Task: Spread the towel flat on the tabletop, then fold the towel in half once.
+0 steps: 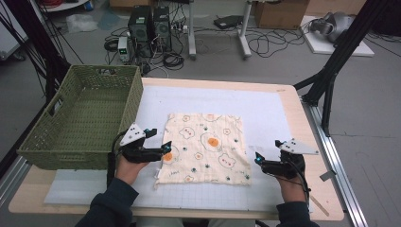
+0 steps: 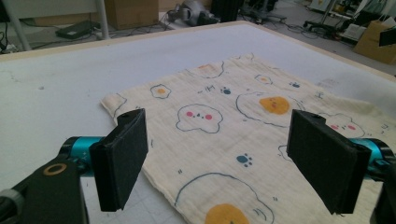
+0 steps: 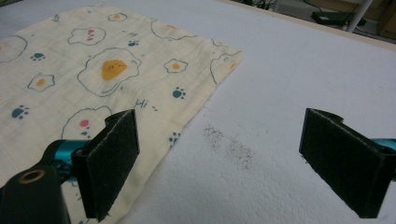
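The cloth [image 2: 243, 140] runs off the left gripper view's bottom edge (near corner hidden behind the jaws).

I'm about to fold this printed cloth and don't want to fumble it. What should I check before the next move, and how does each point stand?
1. Cloth lies flat on the white mat: ok.
2. Left gripper open, nothing between its pads: ok.
3. Right gripper open, nothing held: ok.
4. Left gripper at the cloth's edge: ok.
5. Right gripper over the cloth's edge: not ok, it sits beside it.
6. Green basket apart from the cloth: ok.
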`<action>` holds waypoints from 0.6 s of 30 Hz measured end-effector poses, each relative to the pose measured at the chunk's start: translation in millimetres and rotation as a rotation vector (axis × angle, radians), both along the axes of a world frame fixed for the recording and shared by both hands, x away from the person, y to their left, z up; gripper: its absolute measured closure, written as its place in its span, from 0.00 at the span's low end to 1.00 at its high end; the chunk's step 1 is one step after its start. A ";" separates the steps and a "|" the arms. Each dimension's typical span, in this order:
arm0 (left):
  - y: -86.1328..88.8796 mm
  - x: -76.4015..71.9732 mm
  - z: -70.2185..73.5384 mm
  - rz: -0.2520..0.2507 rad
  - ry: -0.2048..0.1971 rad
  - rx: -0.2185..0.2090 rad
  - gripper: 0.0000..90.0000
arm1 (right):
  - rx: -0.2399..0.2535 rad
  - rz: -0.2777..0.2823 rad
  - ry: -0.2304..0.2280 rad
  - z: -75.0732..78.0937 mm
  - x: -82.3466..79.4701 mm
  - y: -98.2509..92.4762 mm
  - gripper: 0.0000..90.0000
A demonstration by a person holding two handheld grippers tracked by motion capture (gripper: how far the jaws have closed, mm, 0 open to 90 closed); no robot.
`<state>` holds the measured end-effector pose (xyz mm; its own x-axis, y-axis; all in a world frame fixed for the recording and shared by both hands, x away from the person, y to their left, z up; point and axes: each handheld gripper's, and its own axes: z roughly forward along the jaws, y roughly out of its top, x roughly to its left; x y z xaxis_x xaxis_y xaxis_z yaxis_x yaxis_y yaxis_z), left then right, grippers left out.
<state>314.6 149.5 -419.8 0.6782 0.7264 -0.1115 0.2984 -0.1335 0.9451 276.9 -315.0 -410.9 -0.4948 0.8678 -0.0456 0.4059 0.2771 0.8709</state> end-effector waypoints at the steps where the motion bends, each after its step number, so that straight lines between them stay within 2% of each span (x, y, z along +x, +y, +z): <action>1: 0.3 -0.2 0.0 -0.002 0.000 0.005 0.25 | -0.004 0.001 -0.001 -0.1 0.1 0.0 0.13; 11: 3.0 1.4 -0.7 0.039 0.003 0.023 0.26 | -0.003 -0.005 0.011 -1.8 1.6 -0.4 0.13; 18: 5.5 4.2 1.6 0.038 0.010 0.006 0.31 | -0.007 -0.002 0.017 -2.3 1.0 -0.5 0.13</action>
<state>318.8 154.9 -418.2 0.6489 0.7522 -0.1143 0.3133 -0.1272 0.9411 277.9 -315.5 -413.2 -0.4941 0.8683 -0.0431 0.4207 0.2821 0.8622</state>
